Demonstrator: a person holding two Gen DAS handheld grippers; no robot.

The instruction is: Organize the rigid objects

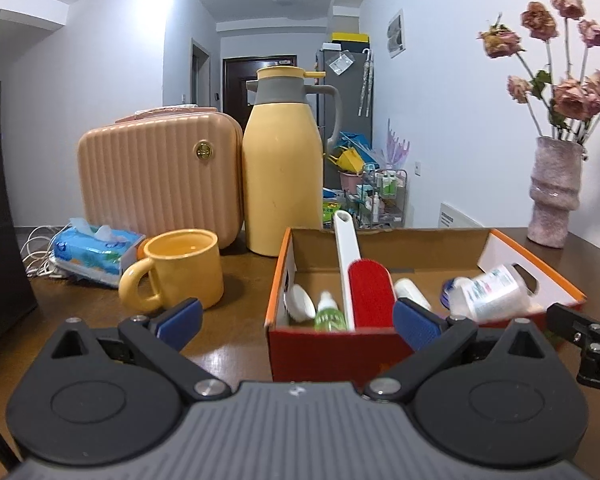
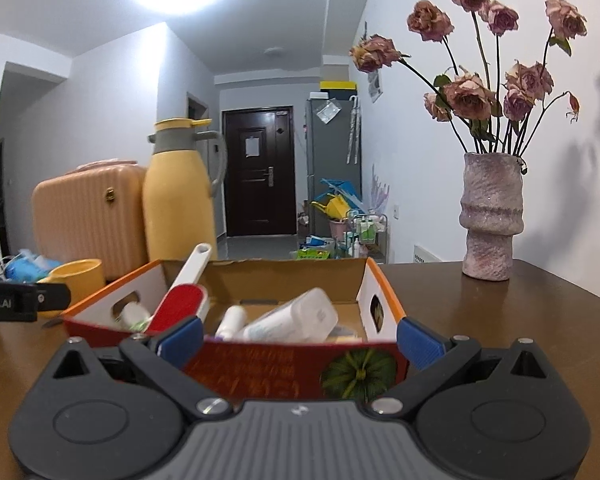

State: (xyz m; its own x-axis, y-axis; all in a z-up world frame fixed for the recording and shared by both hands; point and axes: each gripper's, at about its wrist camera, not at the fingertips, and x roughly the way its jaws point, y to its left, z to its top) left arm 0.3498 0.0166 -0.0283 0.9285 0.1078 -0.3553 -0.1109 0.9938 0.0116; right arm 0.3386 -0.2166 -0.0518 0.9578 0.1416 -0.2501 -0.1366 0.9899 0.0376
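1. Far left on table (image 1: 240, 344): tissue pack (image 1: 96, 254), yellow mug (image 1: 180, 270), w/ peach case (image 1: 160, 176) & yellow thermos (image 1: 284, 184) behind.
2. Left gripper (image 1: 298, 320): spread wide, nothing held, low in front of box's near-left corner.
3. Centre: open cardboard box (image 1: 332, 354) holding lint brush (image 1: 366, 286) leaning on back wall, green dropper bottle (image 1: 330, 314), white tube (image 2: 296, 318), other small bottles.
4. Right gripper (image 2: 300, 340): also wide apart, empty, at box's near wall.
5. Far right: pink vase (image 2: 490, 216) w/ dried roses, well apart from box.

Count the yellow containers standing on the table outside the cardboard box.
2: the yellow mug just left of the box, and the tall yellow thermos jug behind it, beside the pink case.
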